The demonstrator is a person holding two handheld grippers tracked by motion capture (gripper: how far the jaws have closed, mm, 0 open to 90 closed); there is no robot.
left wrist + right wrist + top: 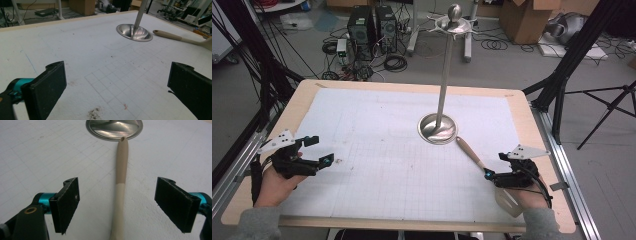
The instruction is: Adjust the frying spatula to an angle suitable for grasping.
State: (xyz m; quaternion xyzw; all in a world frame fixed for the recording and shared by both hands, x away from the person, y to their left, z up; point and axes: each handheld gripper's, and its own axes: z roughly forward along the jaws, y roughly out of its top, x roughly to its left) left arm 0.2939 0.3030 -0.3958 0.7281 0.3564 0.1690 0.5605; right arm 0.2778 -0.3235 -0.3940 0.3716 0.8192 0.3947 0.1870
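Black fingers (67, 202) of the right gripper (117, 205) stand wide apart, pressing on nothing; the beige spatula (121, 167) lies flat on the white worktop (37, 157) between them, untouched, its handle tip just short of the steel stand base (114, 128). Left gripper (117, 90) rests well apart, fingers likewise spread and empty.

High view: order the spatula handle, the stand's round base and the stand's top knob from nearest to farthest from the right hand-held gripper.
1. Spatula handle, just up-left of the right hand-held gripper.
2. Stand's round base, mid-table, beyond the handle's tip.
3. Top knob, high on the pole, farthest.
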